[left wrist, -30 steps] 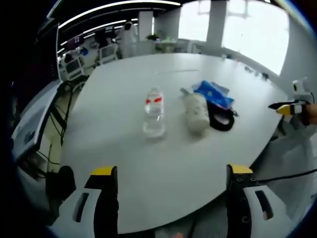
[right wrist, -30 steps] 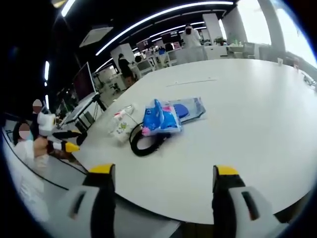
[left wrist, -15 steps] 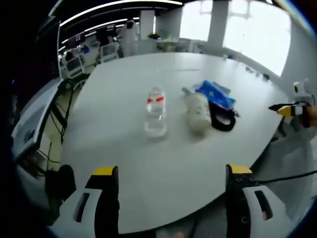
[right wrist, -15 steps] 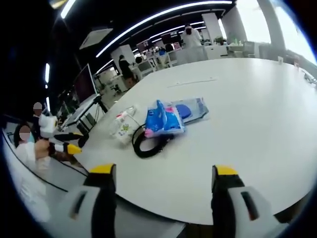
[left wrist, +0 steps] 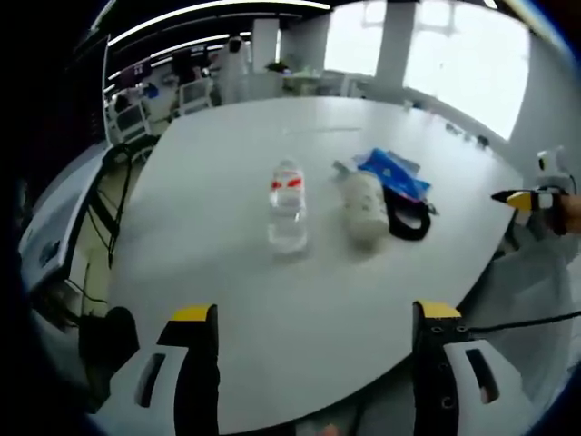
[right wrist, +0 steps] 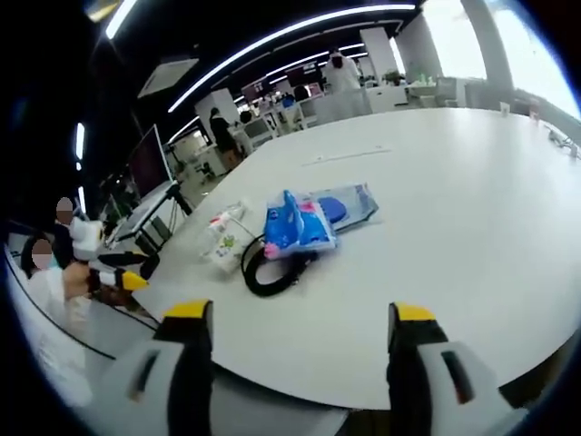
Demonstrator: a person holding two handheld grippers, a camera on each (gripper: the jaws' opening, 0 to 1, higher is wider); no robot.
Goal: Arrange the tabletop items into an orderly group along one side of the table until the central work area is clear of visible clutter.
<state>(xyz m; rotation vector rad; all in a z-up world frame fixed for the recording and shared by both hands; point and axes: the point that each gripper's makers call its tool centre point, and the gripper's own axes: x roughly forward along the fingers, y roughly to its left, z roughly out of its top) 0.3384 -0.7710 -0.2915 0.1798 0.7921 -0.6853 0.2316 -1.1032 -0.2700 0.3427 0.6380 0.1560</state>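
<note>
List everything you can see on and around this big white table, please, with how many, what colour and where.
Table: one, white, under all the items.
Water bottle: one, clear with a red label, upright, apart from the other items.
White bottle: one, white, lying on its side beside the black loop.
Black loop: one, black, lying flat against the blue packet.
Blue packet: one, blue with pink, on the loop's far edge.
Clear pouch: one, clear with a blue item inside, behind the packet.
Left tool: one, yellow-tipped, open, empty, at the table edge.
Right tool: one, yellow-tipped, open, empty.

No legible text or labels.
</note>
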